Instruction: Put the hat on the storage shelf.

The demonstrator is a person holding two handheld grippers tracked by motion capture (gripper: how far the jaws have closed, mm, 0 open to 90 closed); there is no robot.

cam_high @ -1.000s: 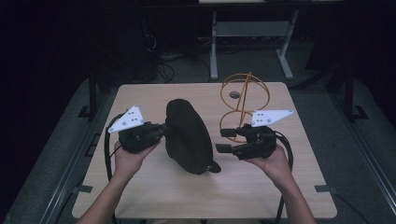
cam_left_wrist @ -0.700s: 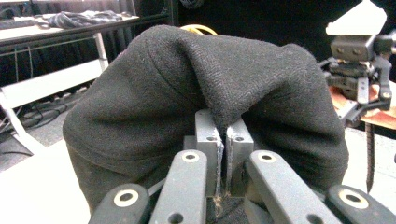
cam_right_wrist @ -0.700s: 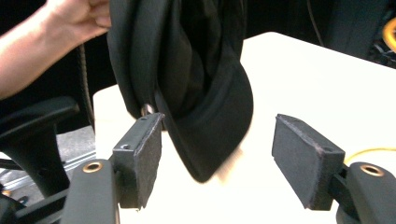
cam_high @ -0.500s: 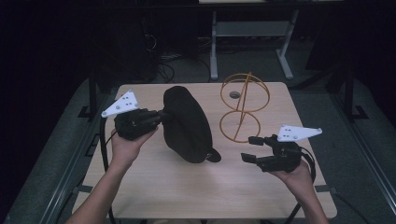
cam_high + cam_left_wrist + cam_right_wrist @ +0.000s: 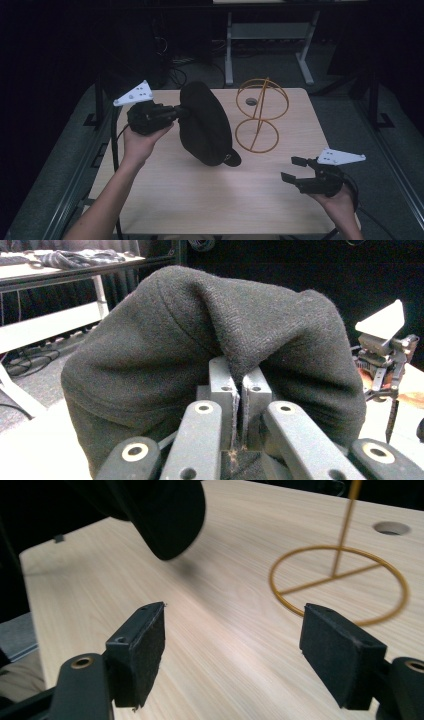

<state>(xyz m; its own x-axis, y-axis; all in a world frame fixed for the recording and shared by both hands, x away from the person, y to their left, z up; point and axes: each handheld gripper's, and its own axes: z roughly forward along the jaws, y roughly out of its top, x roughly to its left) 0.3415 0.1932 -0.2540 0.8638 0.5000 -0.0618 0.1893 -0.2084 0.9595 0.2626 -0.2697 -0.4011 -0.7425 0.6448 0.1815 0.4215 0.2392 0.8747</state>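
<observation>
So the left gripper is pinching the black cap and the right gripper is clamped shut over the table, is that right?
Not quite. The left gripper does pinch the black cap, but the right gripper is open, jaws wide apart over the table with nothing between them, as the right gripper view shows.

Right gripper (image 5: 232, 655) with jaws spread wide above the pale wood bench (image 5: 210, 615), black cap brim (image 5: 172, 520) hanging at upper left, gold wire stand (image 5: 340, 582) with its ring base resting on the bench at right, round hole (image 5: 391, 528) beyond it
</observation>
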